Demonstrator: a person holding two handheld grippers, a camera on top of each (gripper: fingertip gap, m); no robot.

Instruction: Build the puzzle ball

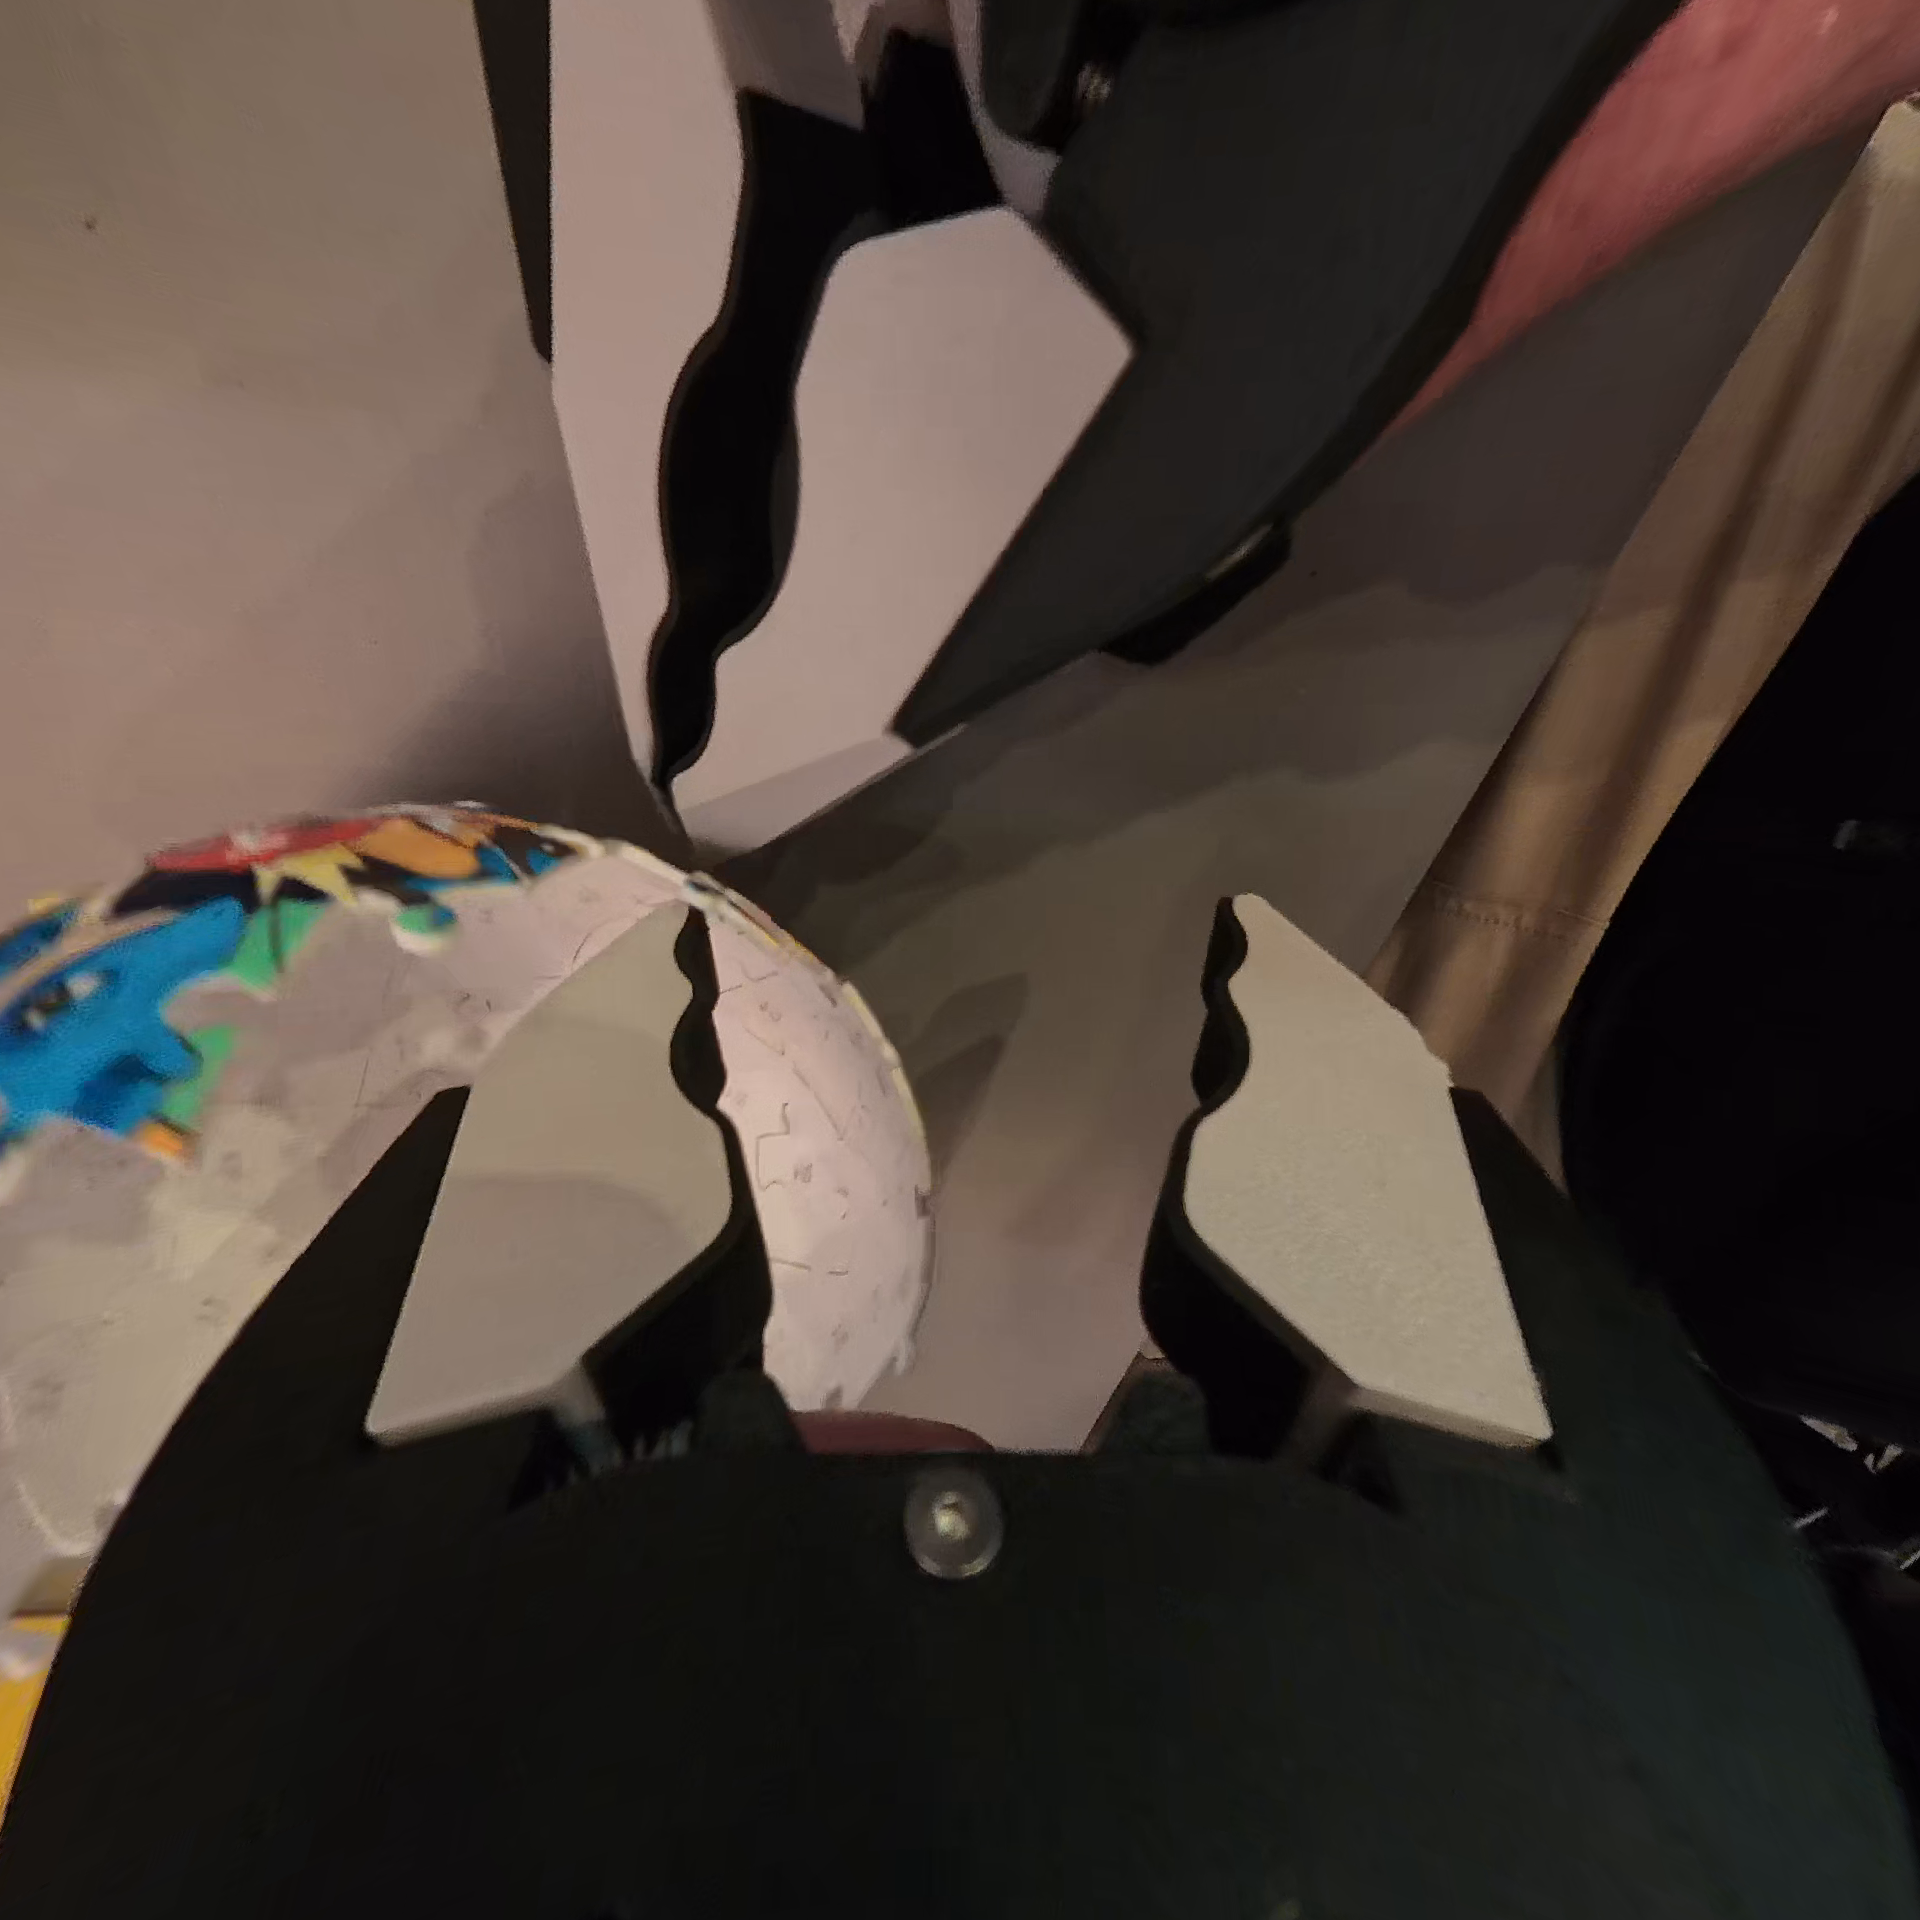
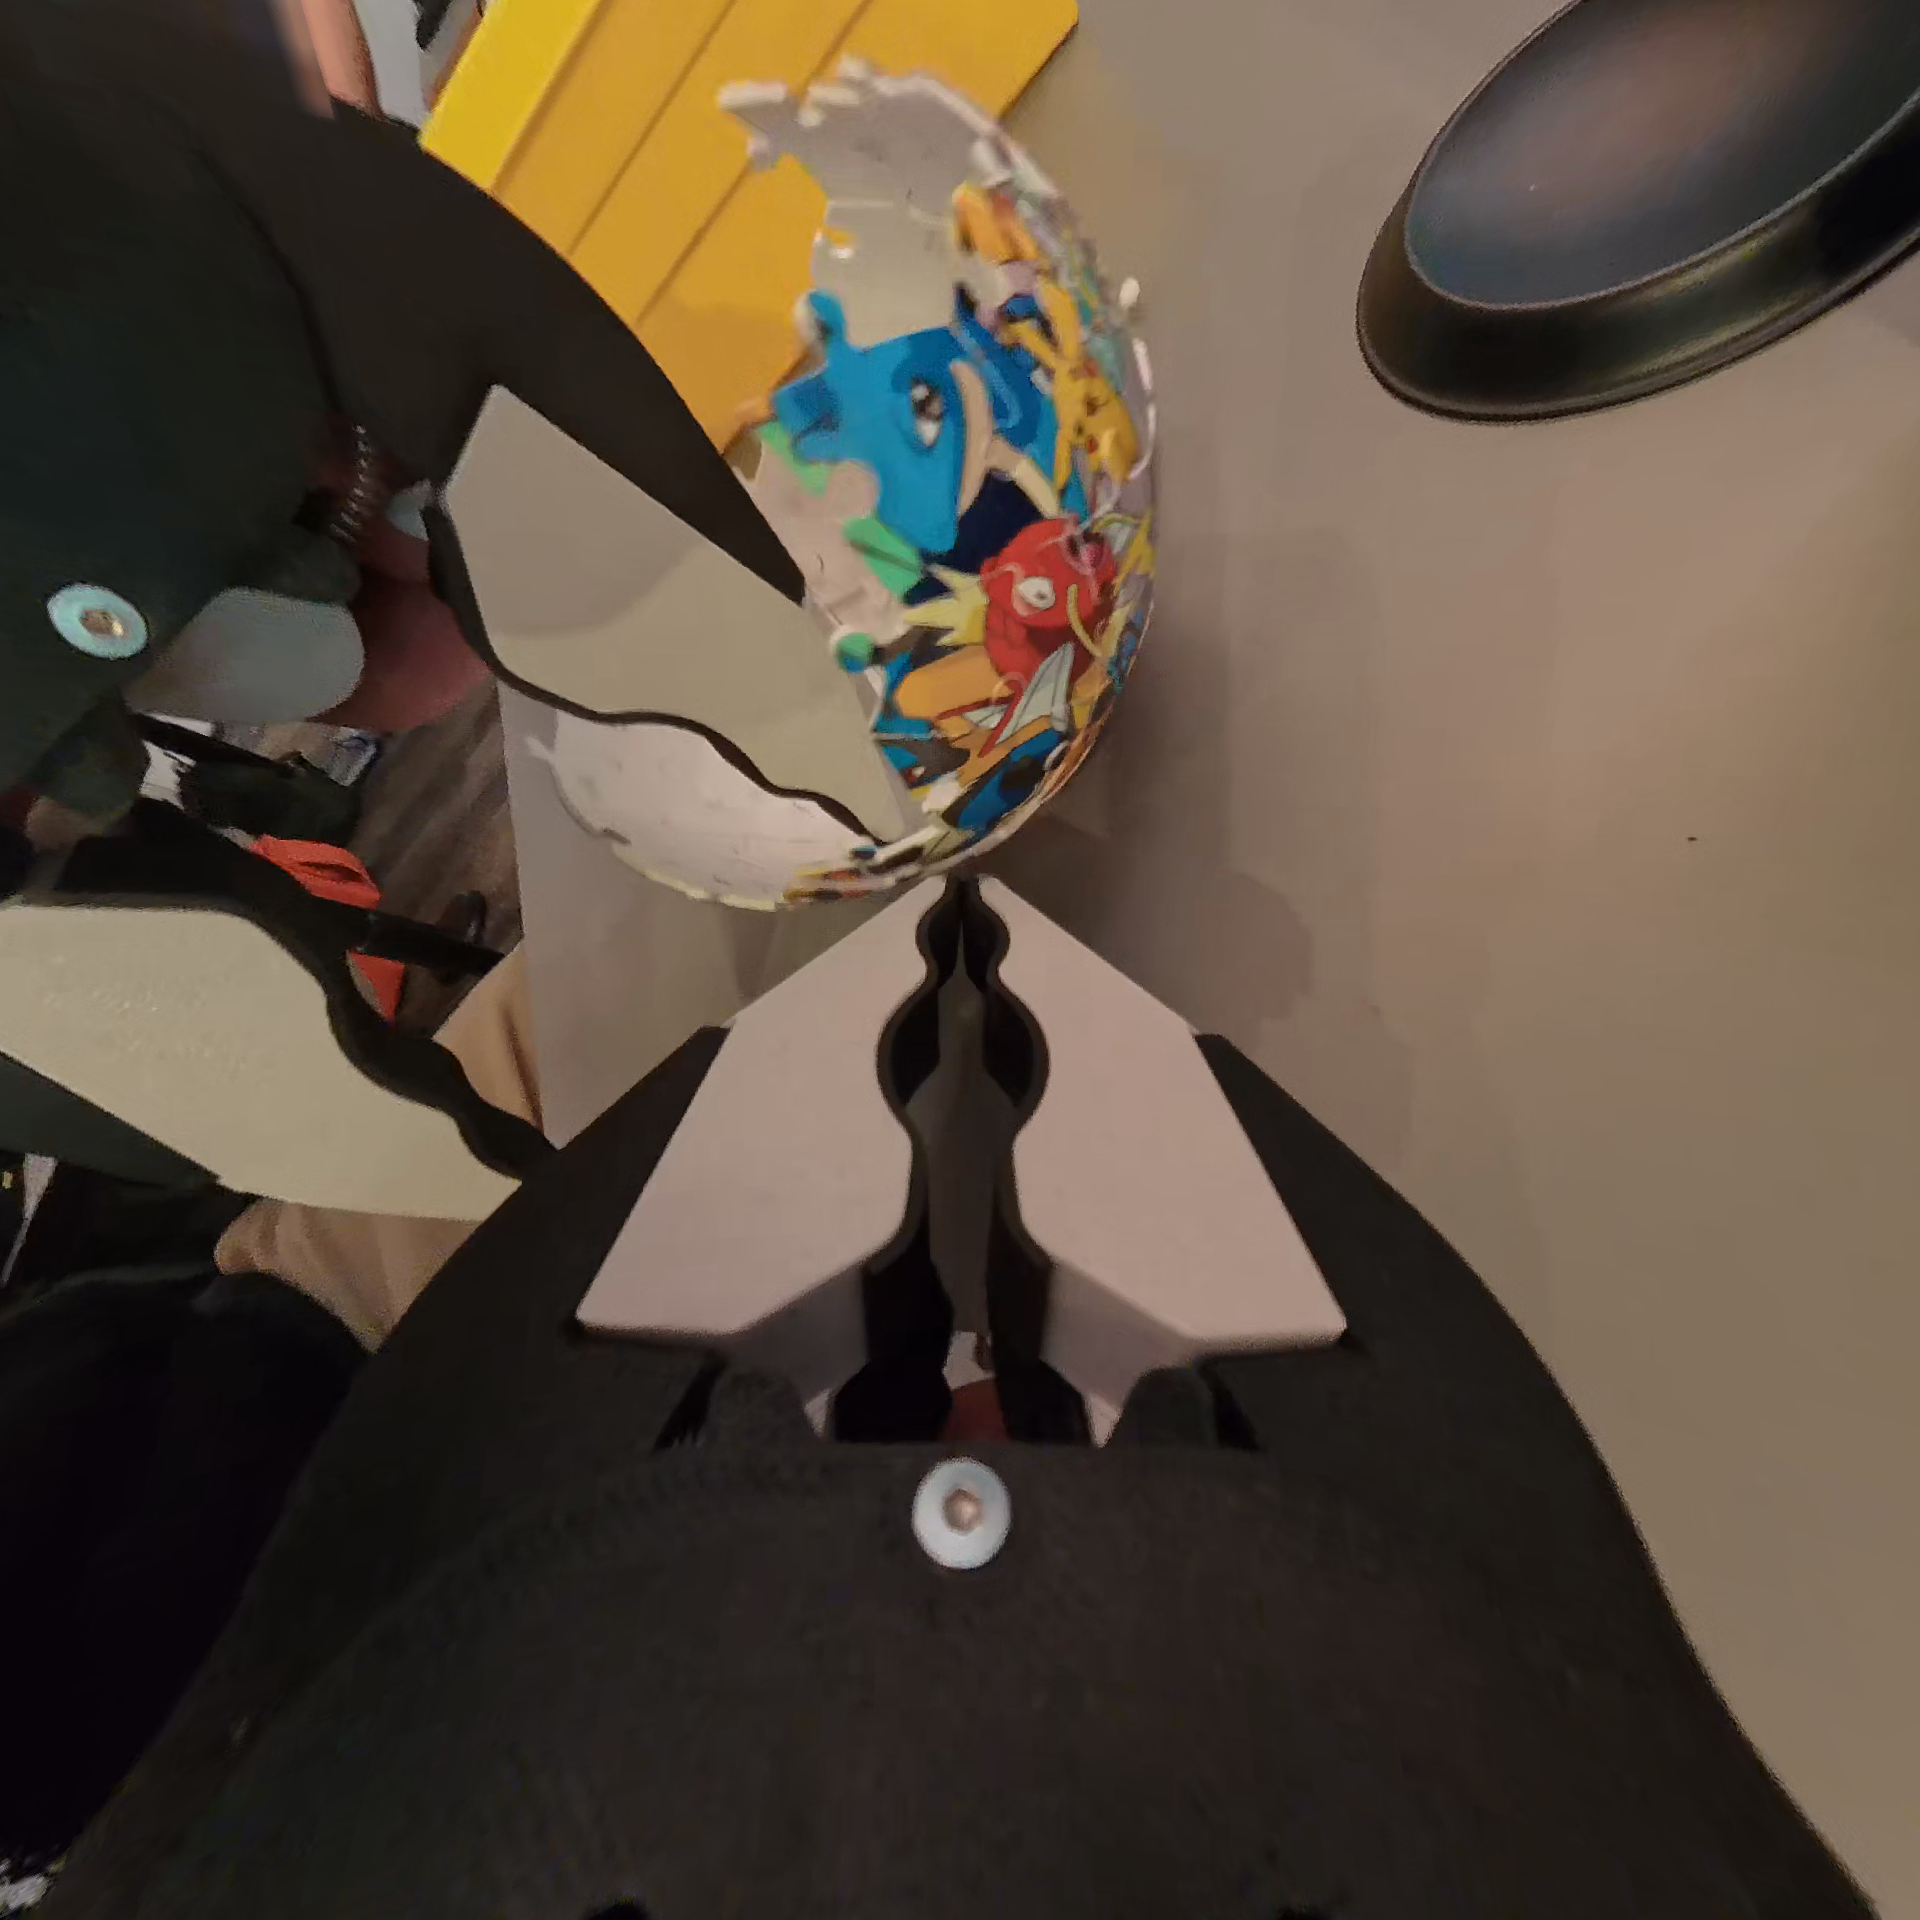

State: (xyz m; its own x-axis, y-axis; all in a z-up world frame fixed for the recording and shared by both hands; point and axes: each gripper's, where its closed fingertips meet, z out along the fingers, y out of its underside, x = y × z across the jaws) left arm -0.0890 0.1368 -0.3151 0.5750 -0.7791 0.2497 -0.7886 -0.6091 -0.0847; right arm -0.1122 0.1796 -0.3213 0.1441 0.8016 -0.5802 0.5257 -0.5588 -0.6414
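The puzzle ball (image 2: 987, 520) is a part-built shell, with bright cartoon print outside and white inside, and a jagged open edge. It rests on the grey table (image 2: 1455, 935). My left gripper (image 1: 961, 914) is open. Its left finger (image 1: 582, 1143) reaches inside the shell, and the white shell wall (image 1: 831, 1122) lies between the jaws beside that finger. My right gripper (image 2: 961, 888) is shut, with its tips touching the ball's near rim. I cannot tell whether they pinch a piece. It also shows in the left wrist view (image 1: 665, 800), just above the rim.
A yellow box (image 2: 675, 156) lies behind the ball. A black round dish (image 2: 1662, 208) sits at the far right. A person's beige trousers (image 1: 1558, 831) and an arm (image 1: 1662, 156) are at the table's edge. My left gripper (image 2: 707, 992) crowds the left of the right wrist view.
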